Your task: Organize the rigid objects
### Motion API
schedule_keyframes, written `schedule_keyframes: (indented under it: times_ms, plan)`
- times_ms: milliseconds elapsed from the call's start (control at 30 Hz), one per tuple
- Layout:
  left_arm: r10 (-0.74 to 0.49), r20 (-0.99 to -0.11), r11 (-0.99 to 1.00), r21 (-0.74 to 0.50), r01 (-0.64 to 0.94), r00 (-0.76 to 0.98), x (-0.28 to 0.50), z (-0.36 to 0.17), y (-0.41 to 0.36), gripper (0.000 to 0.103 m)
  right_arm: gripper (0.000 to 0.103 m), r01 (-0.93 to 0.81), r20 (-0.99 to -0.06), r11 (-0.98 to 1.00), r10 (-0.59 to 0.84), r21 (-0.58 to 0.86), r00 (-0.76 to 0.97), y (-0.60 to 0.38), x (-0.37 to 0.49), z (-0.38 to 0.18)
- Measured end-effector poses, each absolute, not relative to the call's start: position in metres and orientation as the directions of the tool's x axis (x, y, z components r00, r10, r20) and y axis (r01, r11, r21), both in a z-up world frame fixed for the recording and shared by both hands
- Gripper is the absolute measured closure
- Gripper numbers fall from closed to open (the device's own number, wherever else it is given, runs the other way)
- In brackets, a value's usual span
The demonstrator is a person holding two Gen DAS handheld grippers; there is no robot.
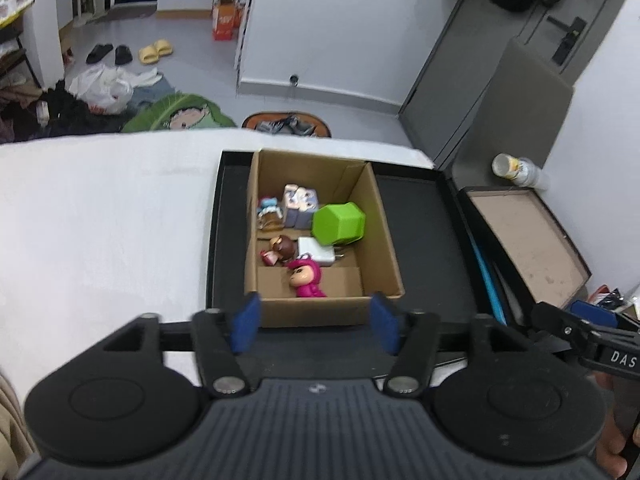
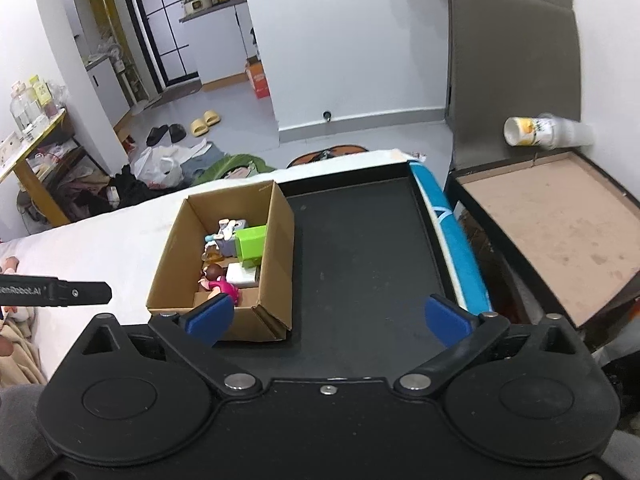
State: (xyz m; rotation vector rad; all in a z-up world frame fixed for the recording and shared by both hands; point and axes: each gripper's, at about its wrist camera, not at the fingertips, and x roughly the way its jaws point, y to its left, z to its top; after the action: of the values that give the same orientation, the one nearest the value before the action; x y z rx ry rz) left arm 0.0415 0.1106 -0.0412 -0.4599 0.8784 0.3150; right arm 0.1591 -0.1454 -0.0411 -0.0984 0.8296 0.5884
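Nearest in each wrist view are blue pads spread apart with nothing between them: the left gripper (image 1: 314, 322) hangs open before the cardboard box (image 1: 320, 312), the right gripper (image 2: 328, 316) wide open over the bare black tray (image 2: 360, 248). The box sits in the tray's left part, holding a pink figurine (image 1: 306, 278), a brown-haired figurine (image 1: 282, 248), a white block (image 1: 316, 250) and a green cup (image 1: 339, 223) on its side. Only the right view shows the blue strip (image 2: 452, 232) along the tray's edge. Beyond, a paper cup stack (image 2: 544, 131) lies beside a brown-lined lid (image 2: 552, 224).
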Motion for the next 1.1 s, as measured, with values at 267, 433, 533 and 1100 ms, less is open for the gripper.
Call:
schedule_keyframes:
  times_ms: [267, 433, 533, 1100]
  plan:
    - [0.057, -0.741, 0.878, -0.282, -0.387, 0.669, 0.015, -0.015, 0.082, 0.006, 0.0, -0.461, -0.692, 0.869, 0.445, 0.181, 0.568, -0.17, 0.14, -0.023]
    - [0.043, -0.714, 0.882, -0.302, -0.363, 0.699, 0.001, -0.004, 0.068, 0.004, 0.0, -0.448, -0.671, 0.874, 0.446, 0.186, 0.592, -0.181, 0.126, -0.015]
    - [0.059, -0.699, 0.892, -0.284, -0.352, 0.713, -0.006, 0.007, 0.059, 0.004, 0.0, -0.455, -0.658, 0.871, 0.454, 0.186, 0.601, -0.187, 0.118, -0.009]
    - [0.083, -0.655, 0.923, -0.233, -0.305, 0.751, -0.039, 0.038, 0.027, 0.004, 0.0, -0.456, -0.628, 0.874, 0.451, 0.168, 0.634, -0.202, 0.087, 0.005]
